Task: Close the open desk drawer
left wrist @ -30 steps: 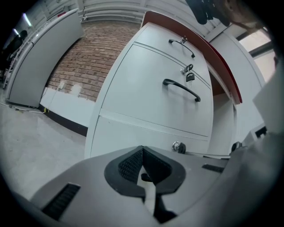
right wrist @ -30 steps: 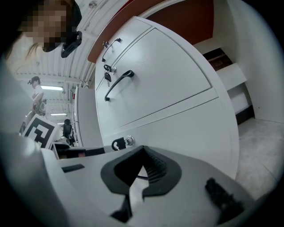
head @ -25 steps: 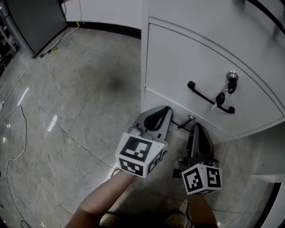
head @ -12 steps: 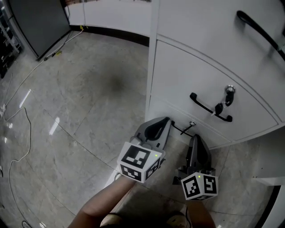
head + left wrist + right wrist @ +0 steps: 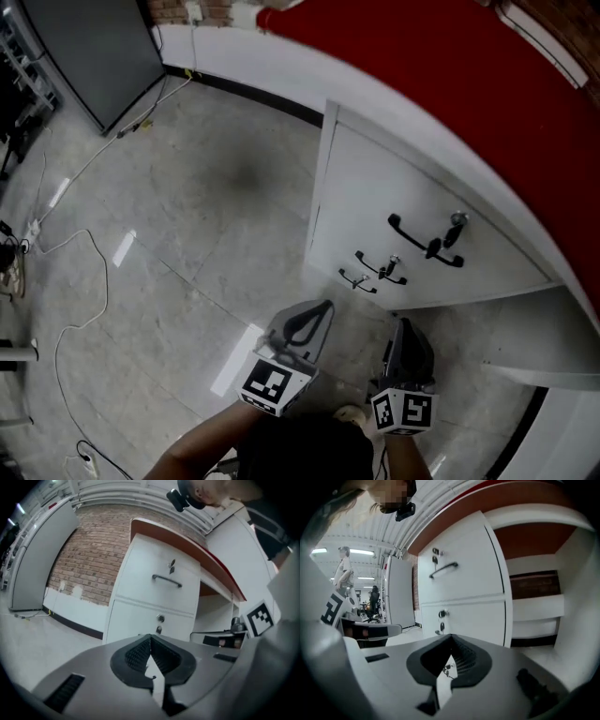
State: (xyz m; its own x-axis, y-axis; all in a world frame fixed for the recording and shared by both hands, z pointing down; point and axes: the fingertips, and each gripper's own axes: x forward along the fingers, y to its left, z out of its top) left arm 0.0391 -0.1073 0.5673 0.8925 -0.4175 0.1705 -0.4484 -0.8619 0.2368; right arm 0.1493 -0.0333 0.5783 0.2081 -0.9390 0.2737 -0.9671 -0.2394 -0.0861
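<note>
Your left gripper and right gripper hang side by side near you, above the grey floor. Each has its jaws pressed together on nothing. The white drawer unit stands beyond them, clear of both tips, under the red desk top. Its drawer fronts all lie flush, and a black handle shows on one.

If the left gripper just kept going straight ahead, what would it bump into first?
Probably the lower drawer front of the white cabinet, near its small lock. The left gripper, jaws together and empty, aims there with nothing between, though depth is unclear.
</note>
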